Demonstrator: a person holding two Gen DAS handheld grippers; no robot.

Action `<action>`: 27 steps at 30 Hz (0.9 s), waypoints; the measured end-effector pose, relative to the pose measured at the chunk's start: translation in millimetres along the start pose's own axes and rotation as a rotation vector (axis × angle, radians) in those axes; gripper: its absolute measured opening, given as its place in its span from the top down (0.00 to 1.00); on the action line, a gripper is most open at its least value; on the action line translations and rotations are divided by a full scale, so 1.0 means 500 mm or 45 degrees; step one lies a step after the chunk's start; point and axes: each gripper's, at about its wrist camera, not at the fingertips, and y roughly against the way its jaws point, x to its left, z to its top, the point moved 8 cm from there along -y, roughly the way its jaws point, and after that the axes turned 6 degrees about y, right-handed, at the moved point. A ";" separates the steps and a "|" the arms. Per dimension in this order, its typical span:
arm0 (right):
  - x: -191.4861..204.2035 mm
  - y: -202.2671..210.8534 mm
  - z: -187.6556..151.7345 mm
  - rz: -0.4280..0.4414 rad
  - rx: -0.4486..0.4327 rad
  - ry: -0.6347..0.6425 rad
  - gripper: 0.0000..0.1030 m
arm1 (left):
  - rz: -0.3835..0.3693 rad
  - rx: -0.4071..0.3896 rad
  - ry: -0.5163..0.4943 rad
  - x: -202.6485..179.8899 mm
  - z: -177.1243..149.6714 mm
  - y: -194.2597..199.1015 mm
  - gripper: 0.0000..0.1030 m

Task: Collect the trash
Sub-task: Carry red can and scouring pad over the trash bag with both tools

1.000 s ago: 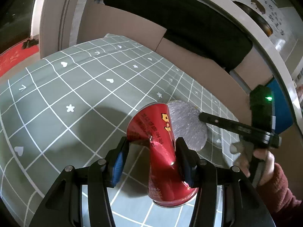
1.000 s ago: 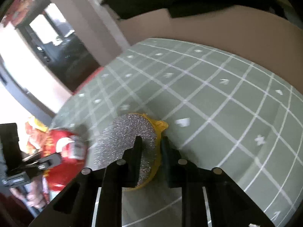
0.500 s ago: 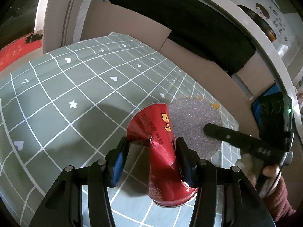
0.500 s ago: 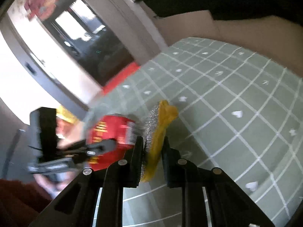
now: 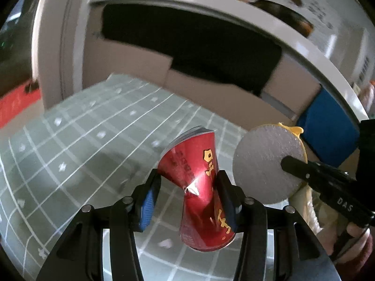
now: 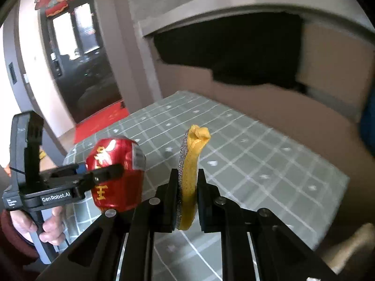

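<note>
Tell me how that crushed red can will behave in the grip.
The dented red metal can probably weighs little: the left hand-held gripper holds it clear of the table. Its creased waist suggests thin walls that buckle further under squeeze. The glossy surface may slip, though the dent likely seats the pads.

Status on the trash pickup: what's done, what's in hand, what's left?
Done: both pieces are lifted clear of the checked cloth. In hand: left gripper is clamped on the dented red can; right gripper is shut on the glittery disc with yellow backing. Left: dropping them off; no bin is clearly visible, only a cardboard box behind the table.
</note>
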 end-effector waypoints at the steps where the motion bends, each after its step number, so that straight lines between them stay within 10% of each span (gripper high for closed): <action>1: -0.008 0.018 -0.002 -0.024 -0.013 -0.004 0.87 | -0.008 -0.006 -0.016 -0.017 0.003 0.002 0.52; 27: -0.288 0.505 -0.160 -0.679 -0.267 -0.207 0.87 | -0.362 -0.052 -0.548 -0.624 -0.120 0.051 0.52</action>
